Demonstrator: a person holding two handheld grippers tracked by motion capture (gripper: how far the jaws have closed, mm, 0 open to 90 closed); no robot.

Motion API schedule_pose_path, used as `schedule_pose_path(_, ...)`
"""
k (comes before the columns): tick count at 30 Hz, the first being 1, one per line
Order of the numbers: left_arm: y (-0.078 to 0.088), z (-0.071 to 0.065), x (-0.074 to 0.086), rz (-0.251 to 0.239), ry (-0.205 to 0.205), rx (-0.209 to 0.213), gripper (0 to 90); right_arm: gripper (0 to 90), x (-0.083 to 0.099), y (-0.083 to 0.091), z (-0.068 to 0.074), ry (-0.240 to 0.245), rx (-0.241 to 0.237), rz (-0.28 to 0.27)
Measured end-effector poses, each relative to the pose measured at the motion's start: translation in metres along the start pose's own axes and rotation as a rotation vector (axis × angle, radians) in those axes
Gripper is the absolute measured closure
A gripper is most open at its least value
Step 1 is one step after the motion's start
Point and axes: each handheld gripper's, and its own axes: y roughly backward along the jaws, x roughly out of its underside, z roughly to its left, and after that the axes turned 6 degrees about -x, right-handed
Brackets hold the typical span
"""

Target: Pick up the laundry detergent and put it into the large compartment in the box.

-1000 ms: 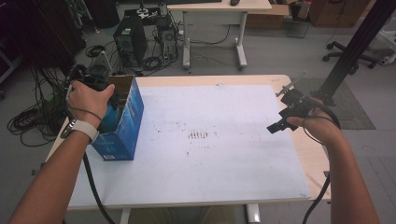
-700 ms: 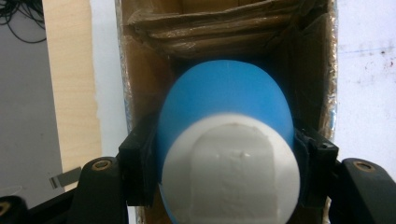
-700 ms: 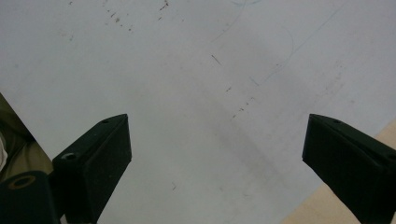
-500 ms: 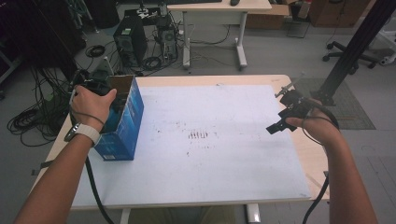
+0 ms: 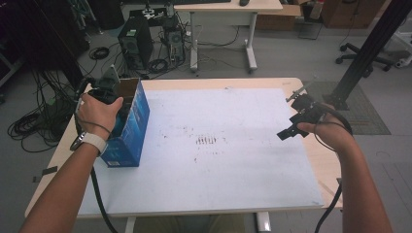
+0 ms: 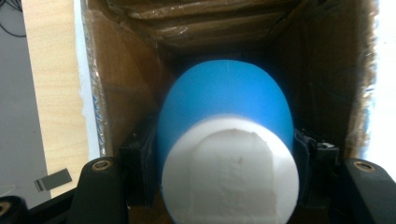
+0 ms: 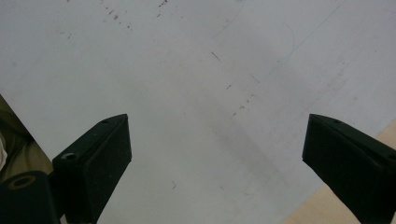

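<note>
We see the blue box point(image 5: 127, 127) standing open-topped on the counter point(image 5: 218, 194), wrapped around our left claw point(image 6: 224, 168). That claw pinches the blue bottle point(image 6: 224, 102) by its sides below the white cap point(image 6: 231, 170); it looks light, stiff, slick. Our right claw point(image 7: 215, 154) hovers wide, empty.
</note>
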Motion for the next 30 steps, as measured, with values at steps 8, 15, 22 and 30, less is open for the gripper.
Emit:
schedule_pose_path(8,-0.0011,0.0003,-0.0001,-0.002,-0.003,0.003,37.4,8.2,-0.0005,-0.0012,0.0002,0.002,0.000,0.002)
schedule_pose_path(15,-0.0029,0.0030,-0.0012,-0.007,-0.013,0.015,37.2,8.2,-0.0011,-0.0039,-0.0002,0.003,-0.004,0.007)
schedule_pose_path(22,-0.0044,0.0067,-0.0016,-0.007,-0.015,0.009,36.2,8.2,-0.0011,-0.0058,-0.0007,0.001,-0.007,0.013)
schedule_pose_path(30,-0.0051,0.0090,-0.0015,-0.008,-0.023,0.015,32.6,8.2,-0.0033,-0.0062,0.0004,0.005,-0.008,0.014)
